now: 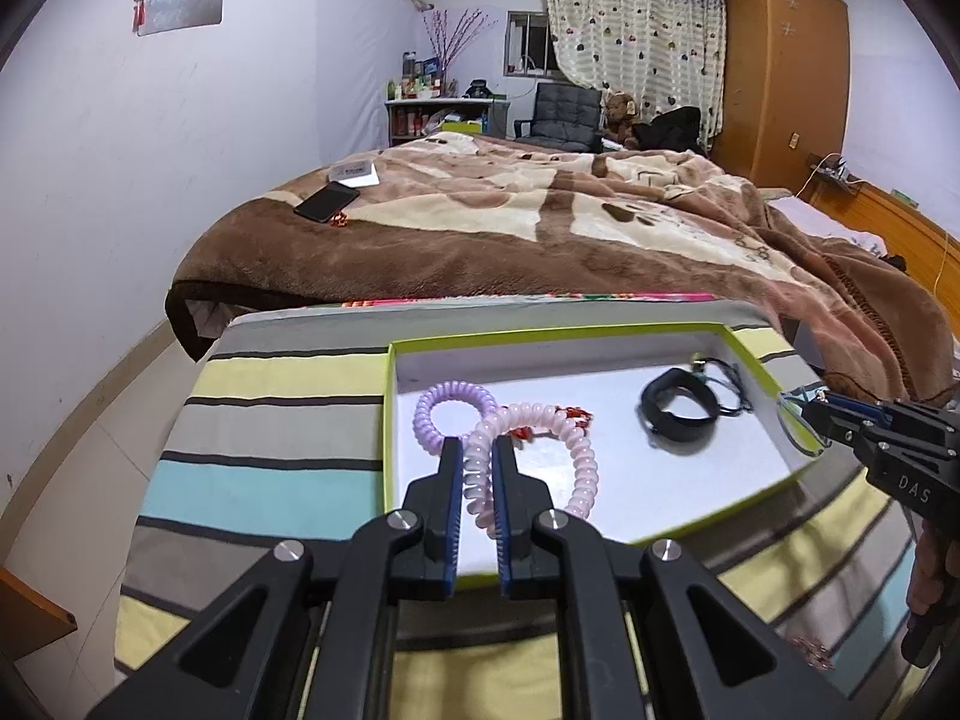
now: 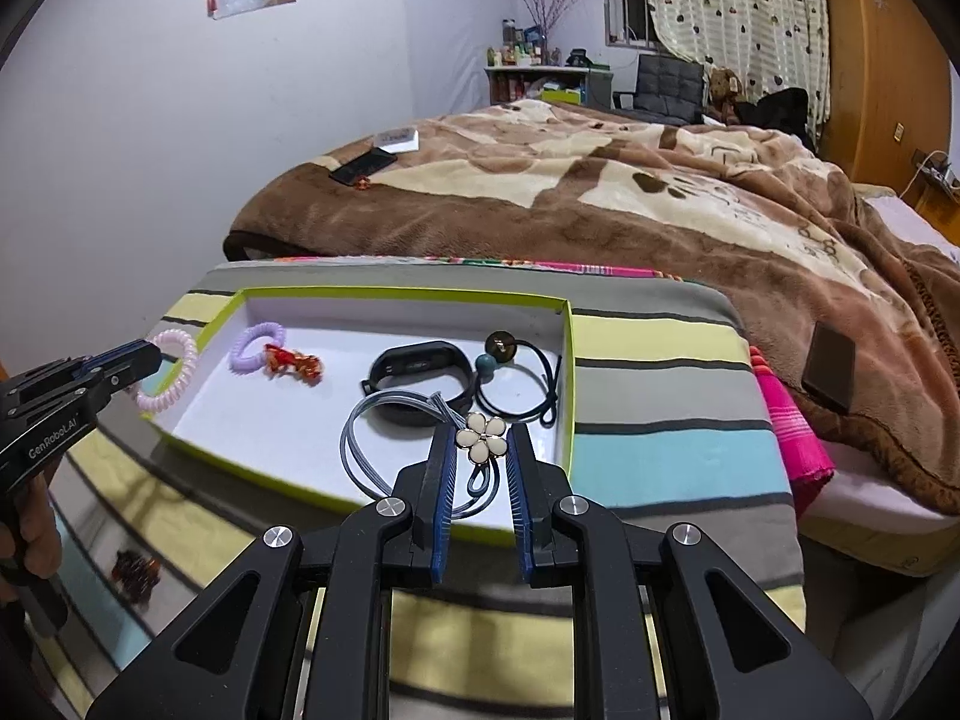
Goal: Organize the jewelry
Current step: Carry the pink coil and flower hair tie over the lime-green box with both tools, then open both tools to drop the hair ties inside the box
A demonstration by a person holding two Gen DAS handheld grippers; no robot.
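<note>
A green-rimmed white tray (image 1: 720, 498) (image 2: 420, 297) lies on a striped cushion. My left gripper (image 1: 478, 450) (image 2: 141, 360) is shut on a pink coil hair tie (image 1: 579, 462) (image 2: 174, 372) over the tray's left edge. My right gripper (image 2: 480, 435) (image 1: 807, 411) is shut on a grey hair tie with a cream flower (image 2: 482, 437), above the tray's near right part. In the tray lie a purple coil tie (image 1: 447, 405) (image 2: 255, 345), a red charm (image 2: 294, 363), a black band (image 1: 678, 414) (image 2: 420, 372) and a black bead tie (image 2: 516, 372).
The striped cushion (image 1: 270, 420) (image 2: 660, 420) sits against a bed with a brown blanket (image 1: 540, 222). A phone (image 1: 327, 202) lies on the bed. A dark block (image 2: 831, 375) rests on the blanket at right. A brown hair clip (image 2: 135, 576) lies on the cushion at left.
</note>
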